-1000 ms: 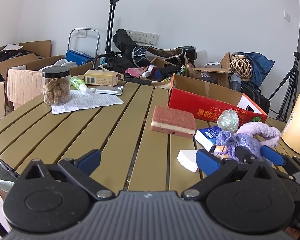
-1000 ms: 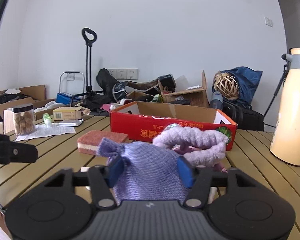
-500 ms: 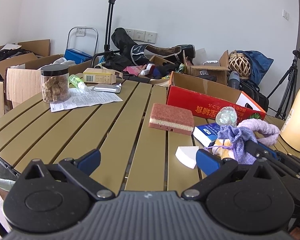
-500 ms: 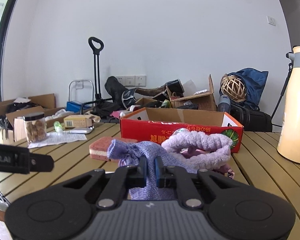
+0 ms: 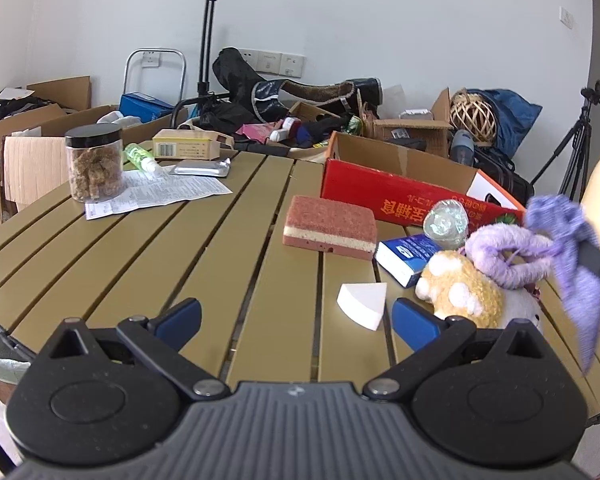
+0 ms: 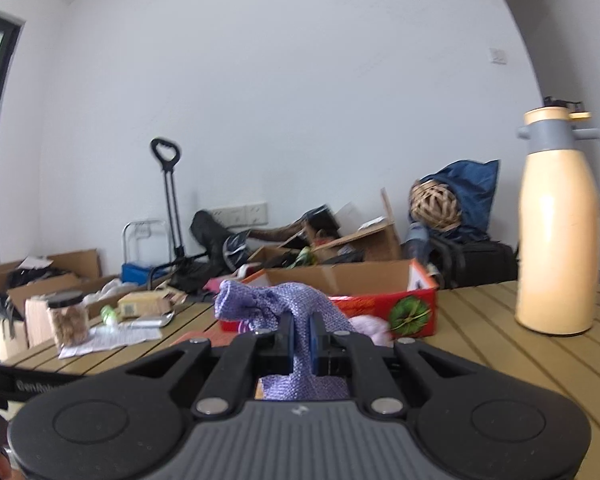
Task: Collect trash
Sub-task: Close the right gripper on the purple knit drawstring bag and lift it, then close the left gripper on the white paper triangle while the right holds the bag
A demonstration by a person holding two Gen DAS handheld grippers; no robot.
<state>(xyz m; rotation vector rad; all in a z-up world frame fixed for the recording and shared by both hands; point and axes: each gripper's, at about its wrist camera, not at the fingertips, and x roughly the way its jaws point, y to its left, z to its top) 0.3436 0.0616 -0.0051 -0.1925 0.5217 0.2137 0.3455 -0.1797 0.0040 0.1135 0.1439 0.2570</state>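
My right gripper [image 6: 301, 338] is shut on a purple knitted cloth [image 6: 284, 310] and holds it lifted above the table; the cloth also hangs at the right in the left wrist view [image 5: 572, 248]. My left gripper [image 5: 296, 318] is open and empty, low over the slatted table [image 5: 140, 256]. Ahead of it lie a white wedge [image 5: 362, 304], a pink sponge [image 5: 328, 226], a blue packet [image 5: 406, 256], a crumpled clear bottle [image 5: 444, 220], a tan plush toy [image 5: 460, 290] and a fluffy lilac band [image 5: 508, 250]. A red cardboard box [image 5: 404, 196] stands open behind them.
A jar of brown chunks [image 5: 94, 162], a printed paper sheet [image 5: 160, 194], a small green bottle [image 5: 138, 156], a foil pack [image 5: 200, 168] and a yellow box [image 5: 188, 144] sit at the far left. A cream thermos [image 6: 558, 240] stands at the right. Cluttered boxes and bags lie behind the table.
My right gripper closed on the purple cloth and lifted it up and to the right, uncovering the tan plush toy. The left gripper stayed open and nearly still.
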